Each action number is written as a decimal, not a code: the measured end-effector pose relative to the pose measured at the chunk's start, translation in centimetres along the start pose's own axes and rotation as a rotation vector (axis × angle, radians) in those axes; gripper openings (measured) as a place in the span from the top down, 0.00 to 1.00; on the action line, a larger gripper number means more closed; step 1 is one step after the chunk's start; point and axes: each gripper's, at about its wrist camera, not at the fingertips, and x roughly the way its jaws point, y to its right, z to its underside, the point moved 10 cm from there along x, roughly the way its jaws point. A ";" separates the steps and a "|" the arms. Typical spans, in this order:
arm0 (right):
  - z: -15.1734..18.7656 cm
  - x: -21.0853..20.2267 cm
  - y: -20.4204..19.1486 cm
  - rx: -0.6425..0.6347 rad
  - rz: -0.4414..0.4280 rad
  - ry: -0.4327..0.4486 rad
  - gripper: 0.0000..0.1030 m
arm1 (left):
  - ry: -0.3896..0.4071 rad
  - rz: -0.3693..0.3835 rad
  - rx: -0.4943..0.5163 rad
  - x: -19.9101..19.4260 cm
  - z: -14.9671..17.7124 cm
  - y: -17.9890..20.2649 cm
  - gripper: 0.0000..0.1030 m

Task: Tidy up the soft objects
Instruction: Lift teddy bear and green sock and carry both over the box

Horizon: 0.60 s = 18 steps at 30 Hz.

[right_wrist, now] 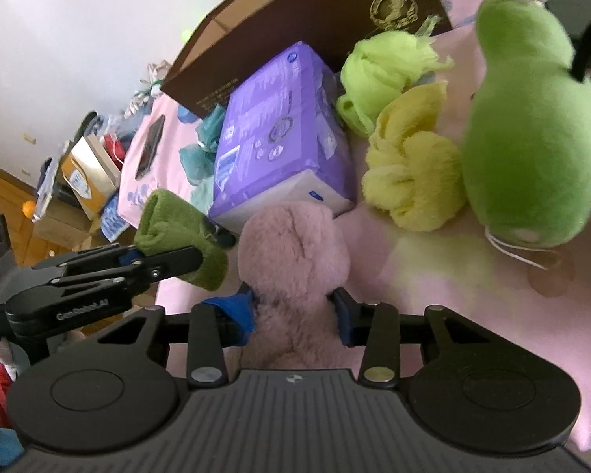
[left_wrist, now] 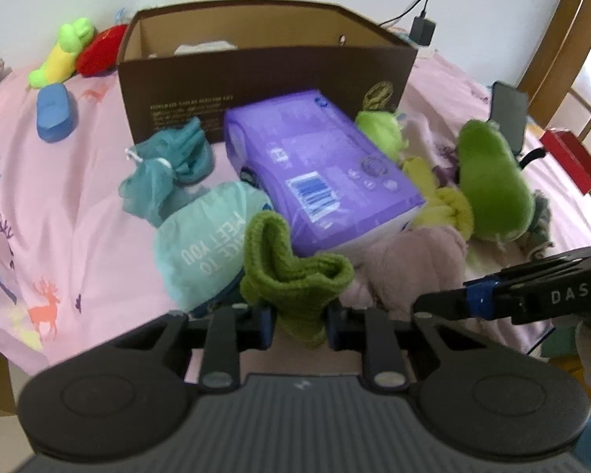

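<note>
A: Entry. My left hand-held gripper (left_wrist: 300,321) is clamped narrow on the green knitted sock (left_wrist: 295,276), pads pressing its lower folds, near the front edge of the bed (left_wrist: 59,205). My right hand-held gripper (right_wrist: 293,311) is closed on the pink fluffy plush (right_wrist: 293,260), fur bulging between the pads, just beside the sock.

B: Where does the load go?

A: I judge into the brown cardboard box (left_wrist: 264,79) toward the far side of the bed. It stands open at the top with something pale already inside. The purple tissue pack (left_wrist: 315,173) lies between my grippers and the box, touching its front wall.

B: So how do you carry cleanly?

A: Lift both straight up first, so the sock's loose cuff clears the teal pouch (left_wrist: 205,244) it leans over. Then go high over the tissue pack, not around it, and release only once past the box rim. Soft things sag, so I'd hold the squeeze firm and move slowly.

B: Risks?

A: The two grippers sit close; one at a time is safer. The sock is held low and could snag the pack's corner. The plush grip looks shallow into fur; whether it bites the body I cannot tell.

B: What remains?

A: Plenty, by my reading: the green pear plush (right_wrist: 532,138), yellow fluffy sock (right_wrist: 413,173), lime mesh puff (right_wrist: 378,75) and teal mesh puff (left_wrist: 165,169) lie on the bed outside the box.
</note>
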 end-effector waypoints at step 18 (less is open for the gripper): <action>-7.8 -6.0 -4.5 -0.065 -0.140 0.229 0.76 | 0.165 0.134 0.080 -6.0 -6.8 2.9 0.79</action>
